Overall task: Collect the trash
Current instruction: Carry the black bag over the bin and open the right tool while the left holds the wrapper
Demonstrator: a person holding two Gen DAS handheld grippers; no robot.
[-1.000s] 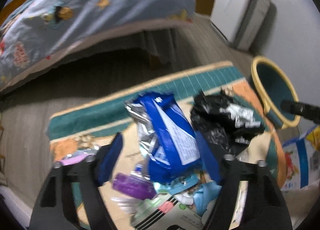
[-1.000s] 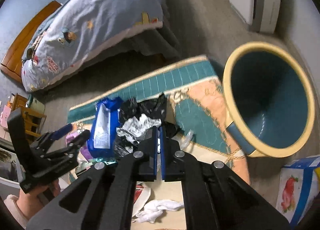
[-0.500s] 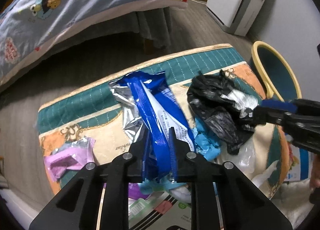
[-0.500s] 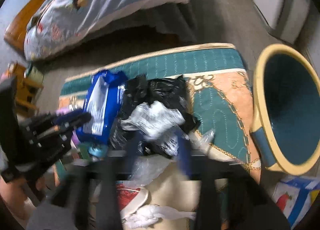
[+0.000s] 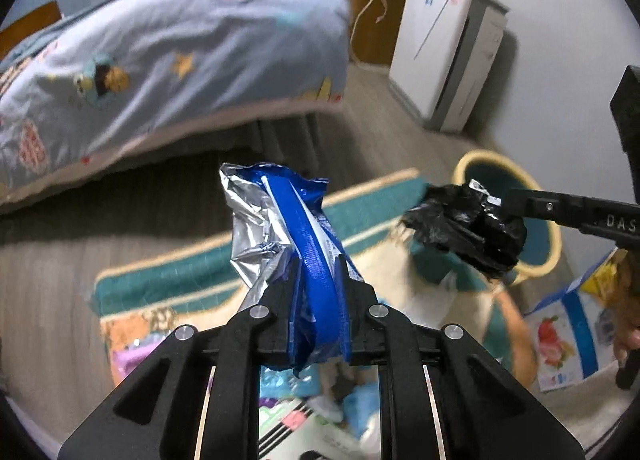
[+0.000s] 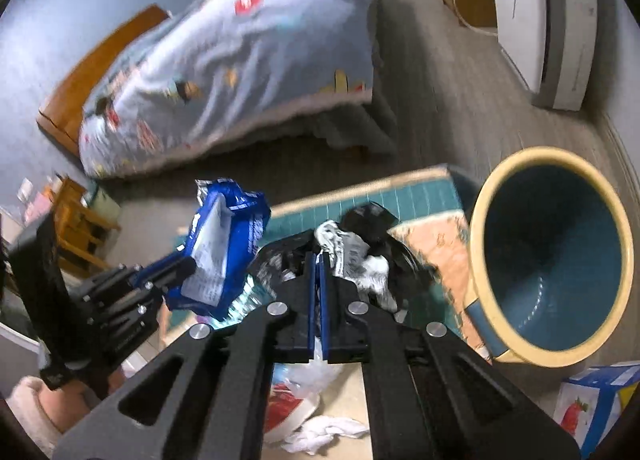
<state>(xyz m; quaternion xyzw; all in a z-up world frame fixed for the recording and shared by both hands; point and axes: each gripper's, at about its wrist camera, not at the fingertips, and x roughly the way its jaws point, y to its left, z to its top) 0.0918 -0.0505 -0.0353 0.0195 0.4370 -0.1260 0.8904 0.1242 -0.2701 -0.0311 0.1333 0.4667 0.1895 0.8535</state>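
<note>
My left gripper (image 5: 318, 284) is shut on a blue and silver snack wrapper (image 5: 280, 227) and holds it up off the rug; it also shows in the right wrist view (image 6: 224, 248). My right gripper (image 6: 318, 260) is shut on a crumpled black plastic bag (image 6: 360, 244), lifted off the rug; the bag shows in the left wrist view (image 5: 464, 227) in front of the bin. The yellow-rimmed blue bin (image 6: 552, 256) stands open to the right of both grippers.
Several wrappers, a white tissue (image 6: 324, 434) and a pink packet (image 5: 128, 356) lie on the patterned rug (image 5: 172, 280). A bed (image 5: 160, 59) stands behind. A white appliance (image 5: 444, 55) is at the back right. A strawberry carton (image 6: 588, 412) lies beside the bin.
Both grippers have lifted their trash off the rug: the left raised the blue wrapper, the right closed on the black bag and raised it toward the bin.
</note>
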